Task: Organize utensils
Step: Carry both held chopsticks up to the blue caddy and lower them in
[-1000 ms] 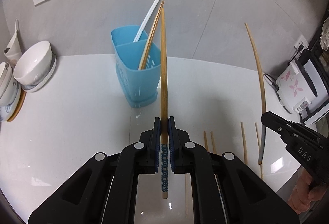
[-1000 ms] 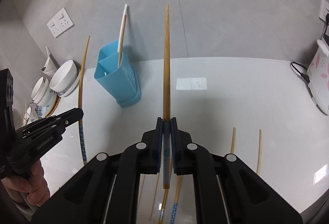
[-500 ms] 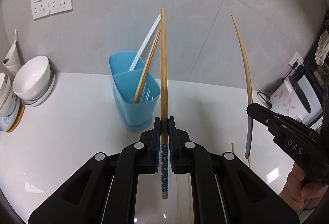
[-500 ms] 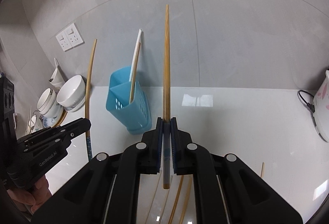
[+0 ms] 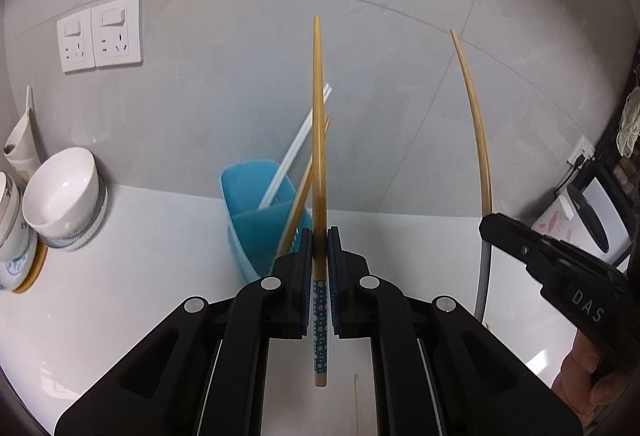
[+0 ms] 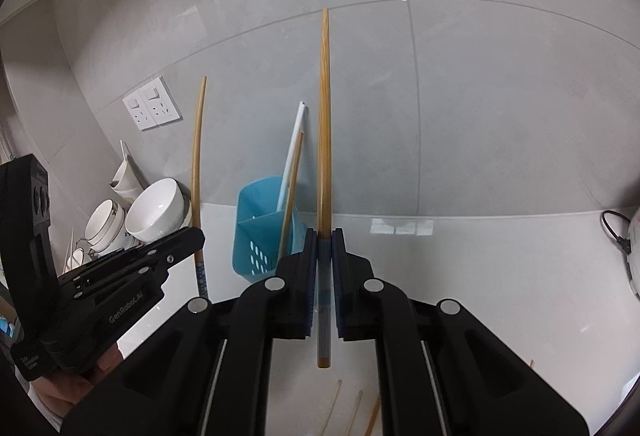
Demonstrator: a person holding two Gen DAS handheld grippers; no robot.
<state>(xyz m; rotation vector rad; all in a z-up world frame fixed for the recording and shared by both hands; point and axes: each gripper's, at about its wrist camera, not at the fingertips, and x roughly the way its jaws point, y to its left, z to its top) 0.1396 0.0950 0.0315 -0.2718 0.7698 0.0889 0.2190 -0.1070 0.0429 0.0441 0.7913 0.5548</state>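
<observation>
Right now your white counter (image 5: 120, 316) carries everything: the blue utensil holder (image 5: 256, 228) stands toward its back edge against the grey tiled wall, with white bowls (image 5: 64, 195) stacked near the back-left corner and an appliance (image 5: 576, 224) at the right edge. Inside the holder a pair of white chopsticks (image 5: 296, 151) and one bamboo chopstick (image 6: 291, 187) lean toward the wall.

Your left gripper (image 5: 320, 244) is clamped on a bamboo chopstick with a blue dotted handle (image 5: 318, 163), gripped just above the dotted part, tip pointing up and away from you. Your right gripper (image 6: 325, 248) is likewise closed on a bamboo chopstick with a grey handle (image 6: 325, 139), tip up. Both are held in the air in front of the holder, not yet over its mouth.

You appear to be in the carry step, bringing two chopsticks to the holder at once. Next you would need to get each one above an open compartment, tilt it so one end can enter without knocking the leaning sticks, then let go; doing one hand at a time looks safer, since the holder's mouth is narrow.

A few loose chopsticks (image 6: 356, 412) are lying on the counter near its front edge, so more trips look likely.
</observation>
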